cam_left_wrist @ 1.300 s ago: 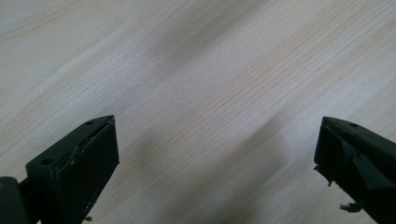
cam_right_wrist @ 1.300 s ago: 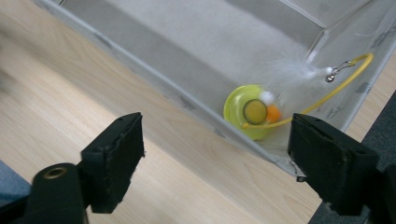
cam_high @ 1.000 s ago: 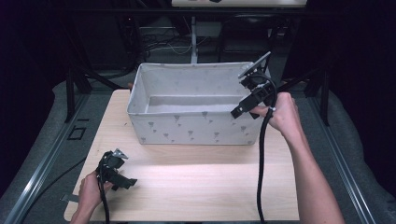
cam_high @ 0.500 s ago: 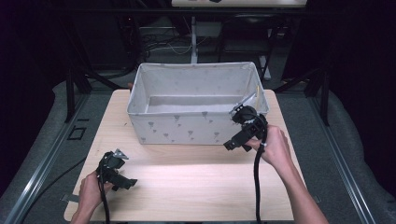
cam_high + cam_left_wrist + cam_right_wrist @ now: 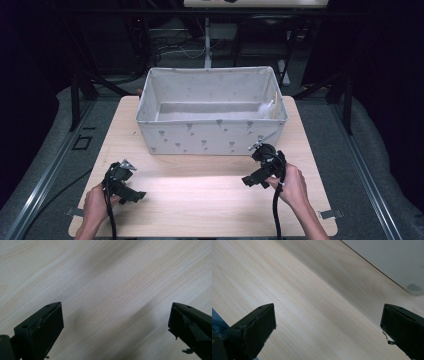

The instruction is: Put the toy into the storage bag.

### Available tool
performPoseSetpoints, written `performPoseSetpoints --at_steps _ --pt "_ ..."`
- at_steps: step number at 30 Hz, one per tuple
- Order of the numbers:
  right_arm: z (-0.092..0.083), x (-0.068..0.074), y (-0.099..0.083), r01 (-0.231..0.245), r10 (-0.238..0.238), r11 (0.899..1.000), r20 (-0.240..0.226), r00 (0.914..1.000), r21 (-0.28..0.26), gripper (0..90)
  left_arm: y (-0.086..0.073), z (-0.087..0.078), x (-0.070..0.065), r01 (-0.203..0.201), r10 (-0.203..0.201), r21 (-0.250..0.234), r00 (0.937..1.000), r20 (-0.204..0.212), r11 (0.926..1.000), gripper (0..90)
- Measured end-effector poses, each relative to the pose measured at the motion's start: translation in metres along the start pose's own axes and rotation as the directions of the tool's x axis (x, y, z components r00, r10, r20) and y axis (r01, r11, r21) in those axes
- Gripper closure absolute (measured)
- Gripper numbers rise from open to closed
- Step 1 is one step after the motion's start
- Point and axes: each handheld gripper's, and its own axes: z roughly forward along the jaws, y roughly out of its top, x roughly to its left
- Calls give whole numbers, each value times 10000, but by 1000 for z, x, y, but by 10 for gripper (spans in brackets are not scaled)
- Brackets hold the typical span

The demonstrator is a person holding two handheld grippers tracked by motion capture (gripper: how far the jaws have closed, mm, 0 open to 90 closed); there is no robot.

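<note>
My right hand-held gripper (image 5: pixel 261 175) has dropped from the fabric bin's (image 5: pixel 210 135) right rim to the surface (image 5: pixel 200 200) at lower right, jaws just opened wide and empty like the left hand-held gripper's (image 5: pixel 125 182), so the drop-off looks done.

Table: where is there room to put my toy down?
The widest bare patch of table lies between the left gripper and the right gripper, in front of the bin. Narrow strips run along the bin's two sides. The back is crowded: the bin takes nearly all of it.
</note>
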Motion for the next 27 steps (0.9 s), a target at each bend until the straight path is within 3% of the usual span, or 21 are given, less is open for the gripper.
performPoseSetpoints --at_steps 6,8,9,12,14,18,24,27 --pt "11 -3 -7 -148 147 9998 79 9999 130 0 -3 0 4 208 -208 100 9998 4 9997 2" --pt "16 -3 -8 -104 97 9992 184 9998 390 0 -2 0 5 197 -197 120 9998 -6 9997 2" --pt "16 -2 -10 -94 77 9989 376 9993 456 0 -3 0 4 230 -229 78 9997 -48 9997 1" --pt "19 -2 -17 -182 162 9984 391 9991 530 0 -3 -5 7 353 -356 -214 9993 -98 9991 2" --pt "24 -2 -24 -522 516 9981 201 9985 330 0 -5 -3 8 471 -472 -162 9989 -50 9988 2" --pt "27 -4 -32 -488 473 9958 201 9987 779 0 -2 -3 5 323 -323 0 9994 -90 9995 2" --pt "26 -7 -39 -764 756 9949 146 9970 664 0 -3 -1 3 243 -240 159 9996 -135 9996 2" --pt "26 -8 -38 -588 565 9946 295 9980 852 43 -3 -1 2 266 -264 153 9996 -121 9995 2"
